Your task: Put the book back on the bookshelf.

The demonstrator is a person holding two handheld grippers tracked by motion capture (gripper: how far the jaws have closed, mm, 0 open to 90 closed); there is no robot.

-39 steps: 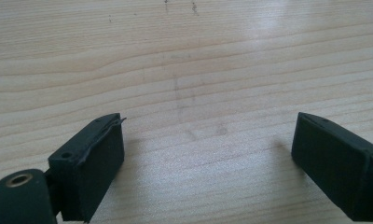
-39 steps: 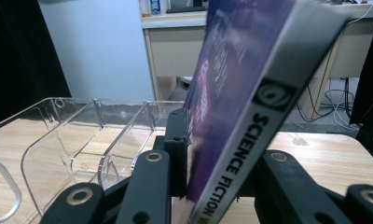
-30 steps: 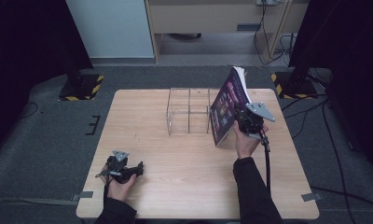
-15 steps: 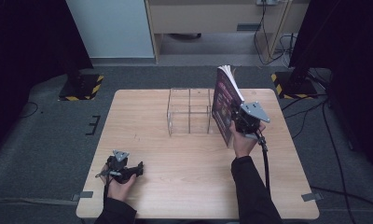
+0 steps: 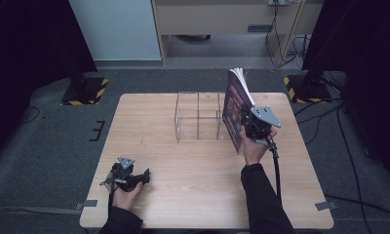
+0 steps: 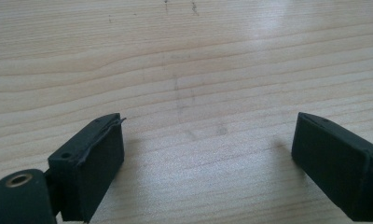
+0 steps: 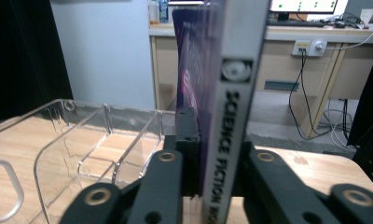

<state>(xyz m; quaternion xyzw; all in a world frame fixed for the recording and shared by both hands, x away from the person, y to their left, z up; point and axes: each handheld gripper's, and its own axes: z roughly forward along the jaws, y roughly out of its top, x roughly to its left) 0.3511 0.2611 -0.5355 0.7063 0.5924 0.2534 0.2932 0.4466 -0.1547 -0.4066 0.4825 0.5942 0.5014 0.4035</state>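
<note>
Near the tabletop's (image 5: pixel 183 161) far right corner, just right of the clear rack (image 5: pixel 199 116), the book (image 5: pixel 236 109) stood upright, spine toward the right gripper (image 5: pixel 245 127), whose jaws pinched it. The left gripper (image 5: pixel 143 176) rested near the front left corner, jaws spread, empty.

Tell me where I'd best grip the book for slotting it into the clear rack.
Keep the grip the right gripper has now: jaws pinching the book across its thickness at the spine edge, from the person's side. The book stands upright just right of the rack, so holding that near edge probably leaves the far edge free to slide between the dividers.
</note>
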